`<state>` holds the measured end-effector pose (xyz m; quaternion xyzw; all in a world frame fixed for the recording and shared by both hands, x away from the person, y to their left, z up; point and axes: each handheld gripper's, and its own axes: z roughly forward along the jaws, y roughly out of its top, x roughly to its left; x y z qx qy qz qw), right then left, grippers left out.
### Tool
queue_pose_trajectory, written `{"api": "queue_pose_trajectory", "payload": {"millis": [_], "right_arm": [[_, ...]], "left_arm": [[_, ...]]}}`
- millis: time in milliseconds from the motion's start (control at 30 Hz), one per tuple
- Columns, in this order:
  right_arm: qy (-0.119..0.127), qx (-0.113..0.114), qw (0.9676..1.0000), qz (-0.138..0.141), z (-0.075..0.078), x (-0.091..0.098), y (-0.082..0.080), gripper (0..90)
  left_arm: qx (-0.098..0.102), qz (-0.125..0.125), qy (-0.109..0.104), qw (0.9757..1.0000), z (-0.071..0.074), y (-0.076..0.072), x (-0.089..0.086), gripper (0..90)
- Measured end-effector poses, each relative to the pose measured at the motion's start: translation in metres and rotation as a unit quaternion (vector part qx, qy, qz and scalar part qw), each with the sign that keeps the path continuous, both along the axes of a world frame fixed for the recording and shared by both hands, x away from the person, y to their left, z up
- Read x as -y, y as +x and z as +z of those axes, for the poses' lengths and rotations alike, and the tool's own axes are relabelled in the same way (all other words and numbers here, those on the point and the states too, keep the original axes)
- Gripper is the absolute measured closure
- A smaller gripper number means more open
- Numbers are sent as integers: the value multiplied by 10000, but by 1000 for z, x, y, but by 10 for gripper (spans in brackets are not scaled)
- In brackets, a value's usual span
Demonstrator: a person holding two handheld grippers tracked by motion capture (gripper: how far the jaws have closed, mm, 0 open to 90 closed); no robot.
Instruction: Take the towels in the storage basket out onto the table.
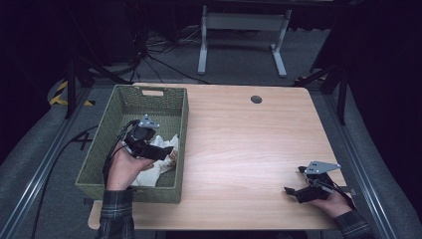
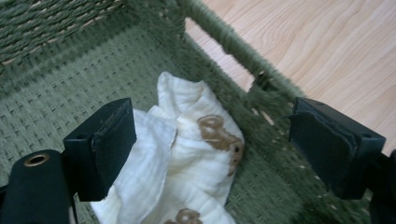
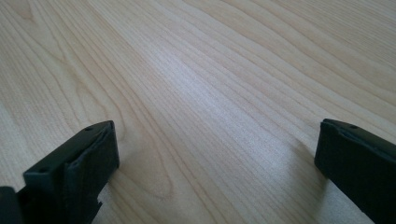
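A crumpled white cloth with brown printed marks lies in the near right corner of a green woven basket. My left gripper hangs inside the basket just over the cloth. In the left gripper view its jaws stand wide apart, with the cloth below and between them and no pad pressing on it. The basket's rim runs close behind the far pad. My right gripper rests low at the table's front right. Its jaws are open over bare wood.
The basket sits on the left part of a light wooden table. A round cable hole lies near the table's far edge. Beyond the table stand a white desk frame and cables on grey floor.
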<state>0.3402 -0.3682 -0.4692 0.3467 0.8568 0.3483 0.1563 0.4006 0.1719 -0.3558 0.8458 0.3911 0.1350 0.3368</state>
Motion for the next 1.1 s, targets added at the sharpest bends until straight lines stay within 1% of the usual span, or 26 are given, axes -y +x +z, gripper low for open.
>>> {"api": "queue_pose_trajectory", "payload": {"millis": [67, 100, 133, 167, 200, 267, 300, 333, 367, 400, 433, 467, 500, 567, 633, 700, 833, 1000, 1067, 1100], "right_arm": [[0, 1, 10000, 0, 0, 0, 0, 1], [0, 1, 10000, 1, 0, 0, 0, 1], [1, 1, 10000, 0, 0, 0, 0, 1], [-1, 2, 10000, 1, 0, 0, 0, 1], [-1, 0, 10000, 0, 0, 0, 0, 1], [-1, 1, 10000, 0, 0, 0, 0, 1], [-1, 1, 10000, 0, 0, 0, 0, 1], [0, 2, 10000, 0, 0, 0, 0, 1], [0, 2, 10000, 1, 0, 0, 0, 1], [0, 2, 10000, 1, 0, 0, 0, 1], [0, 2, 10000, 1, 0, 0, 0, 1], [0, 1, 10000, 0, 0, 0, 0, 1], [0, 1, 10000, 0, 0, 0, 0, 1], [-1, 1, 10000, 2, 0, 0, 0, 1], [1, 1, 10000, 2, 0, 0, 0, 1], [0, 1, 10000, 1, 0, 0, 0, 1], [0, 1, 10000, 0, 0, 0, 0, 1], [-1, 1, 10000, 1, 0, 0, 0, 1], [-1, 1, 10000, 1, 0, 0, 0, 1], [0, 1, 10000, 1, 0, 0, 0, 1]], "left_arm": [[-10, 30, 58, 10000, -3, 2, -2, 156], [-62, 23, 69, 10000, -5, 2, -3, 156], [-98, 19, 124, 9999, -6, 4, -5, 156], [-62, 0, 181, 9998, -8, 5, -6, 156], [-118, 72, 157, 9998, -10, 5, -6, 156], [-133, 70, 174, 9997, -12, 6, -7, 157], [-171, 90, 159, 9997, -14, 7, -8, 157], [-217, 96, 186, 9995, -17, 9, -9, 157], [-217, 96, 186, 9995, -17, 9, -9, 157], [-230, 92, 276, 9993, -20, 10, -10, 157], [-299, 85, 272, 9991, -22, 11, -10, 157], [-299, 106, 292, 9991, -24, 11, -10, 157], [-339, 121, 303, 9989, -27, 12, -10, 156], [-401, 141, 402, 9983, -31, 14, -9, 157], [-430, 115, 402, 9982, -35, 16, -10, 157], [-524, 138, 424, 9976, -39, 17, -9, 160], [-586, 155, 455, 9971, -44, 18, -9, 160], [-737, 166, 581, 9954, -52, 20, -7, 160], [-794, 200, 669, 9944, -55, 22, -6, 161], [-883, 193, 711, 9934, -56, 22, -6, 163]]}}
